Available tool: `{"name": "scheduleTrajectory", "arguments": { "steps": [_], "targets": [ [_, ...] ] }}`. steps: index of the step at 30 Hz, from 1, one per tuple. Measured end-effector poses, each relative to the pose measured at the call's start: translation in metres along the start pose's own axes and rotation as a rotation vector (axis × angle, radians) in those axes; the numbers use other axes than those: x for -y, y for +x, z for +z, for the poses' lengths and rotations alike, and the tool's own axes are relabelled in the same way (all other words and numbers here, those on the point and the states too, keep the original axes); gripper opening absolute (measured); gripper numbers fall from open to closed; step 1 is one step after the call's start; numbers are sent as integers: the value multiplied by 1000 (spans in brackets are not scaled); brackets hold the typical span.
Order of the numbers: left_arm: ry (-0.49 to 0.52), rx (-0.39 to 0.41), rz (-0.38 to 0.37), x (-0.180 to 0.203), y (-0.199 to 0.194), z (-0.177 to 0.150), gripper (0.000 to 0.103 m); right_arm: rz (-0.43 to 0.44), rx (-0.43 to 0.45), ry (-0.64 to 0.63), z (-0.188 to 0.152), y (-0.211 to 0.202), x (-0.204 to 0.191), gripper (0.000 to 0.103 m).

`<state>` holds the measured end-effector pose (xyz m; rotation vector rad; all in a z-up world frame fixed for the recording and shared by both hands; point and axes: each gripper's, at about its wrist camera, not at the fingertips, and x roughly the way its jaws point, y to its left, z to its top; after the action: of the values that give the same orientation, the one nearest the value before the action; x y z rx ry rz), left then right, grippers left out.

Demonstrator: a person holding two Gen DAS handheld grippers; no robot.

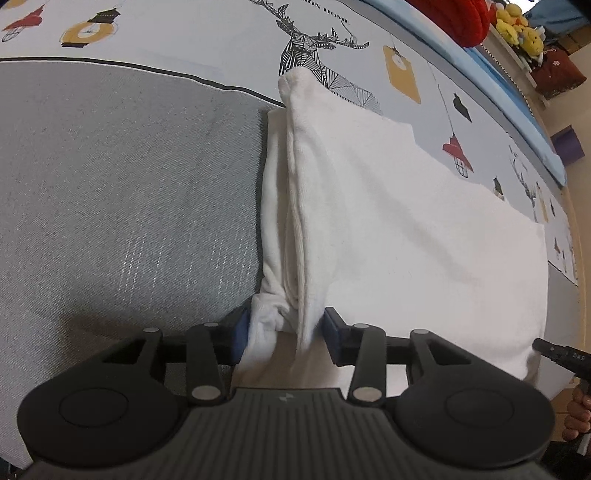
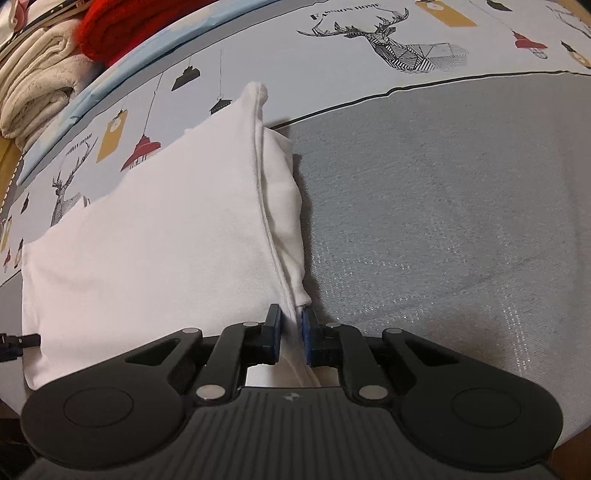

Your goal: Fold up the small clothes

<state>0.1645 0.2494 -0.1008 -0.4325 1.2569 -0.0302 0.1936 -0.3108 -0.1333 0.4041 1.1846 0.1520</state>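
Grey woven bedding [image 1: 122, 192] fills the working surface, bordered farther from me by a pale sheet [image 1: 207, 40] printed with deer and hanging lamps. I take the white garment [image 1: 388, 206] as my reference landmark throughout.

Left wrist view: I see the white garment lying on the bedding, with its main flat panel spreading to the right and its gathered, raised edge running away from the camera toward the printed sheet. The left gripper [image 1: 282, 338] sits at the near end of that raised edge. Its jaws stand partly apart, with a bunched fold of the garment between them; the left blue pad touches the cloth, while the right pad stands just clear of it, so I read this as no firm clamp. Beyond the garment, at upper right, are a red fabric item [image 1: 454, 18] and yellow plush toys [image 1: 517, 26]. To the garment's lower right, a hand [image 1: 578, 413] holds another black tool body at the frame edge.

Right wrist view: I see the white garment [image 2: 147, 236] extending left of its raised seam edge, with grey bedding [image 2: 443, 206] to the right. The right gripper [image 2: 291, 338] is narrow, pinching the thin seam edge between both blue pads. Beyond the garment, upper left, folded cream cloth [image 2: 40, 88] lies beside the red fabric item [image 2: 140, 26].
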Motion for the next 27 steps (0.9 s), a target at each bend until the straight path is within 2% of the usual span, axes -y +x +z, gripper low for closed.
{"name": "scheduleTrajectory", "arguments": {
  "steps": [1, 2, 3, 5, 7, 12, 14, 18, 20, 23, 27],
  "targets": [
    [10, 3, 7, 1, 0, 0, 44, -1, 1, 0, 0, 0, 1, 11],
    [20, 4, 8, 4, 1, 0, 34, 3, 3, 3, 0, -1, 2, 11],
    [30, 2, -1, 5, 2, 0, 29, 11, 4, 8, 1, -2, 3, 13],
    [36, 4, -7, 5, 0, -1, 23, 7, 17, 14, 2, -4, 5, 15],
    [51, 19, -6, 9, -6, -2, 20, 5, 45, 22, 4, -10, 9, 22],
    [60, 99, -22, 11, -36, -5, 17, 20, 132, 84, 10, -23, 20, 22],
    [90, 118, 49, 13, -47, -7, 17, 25, 159, 107, 13, -26, 25, 22],
    [121, 119, 266, 8, -58, -14, 17, 32, 186, 127, 16, -30, 28, 22],
    [135, 123, 297, 10, -66, -16, 16, 34, 193, 109, 16, -30, 24, 22],
    [126, 168, 232, 15, -85, -13, 16, 32, 212, 74, 17, -35, 19, 22],
    [86, 228, 30, 35, -105, -13, 14, 50, 255, 78, 17, -46, 19, 22]
  ]
}}
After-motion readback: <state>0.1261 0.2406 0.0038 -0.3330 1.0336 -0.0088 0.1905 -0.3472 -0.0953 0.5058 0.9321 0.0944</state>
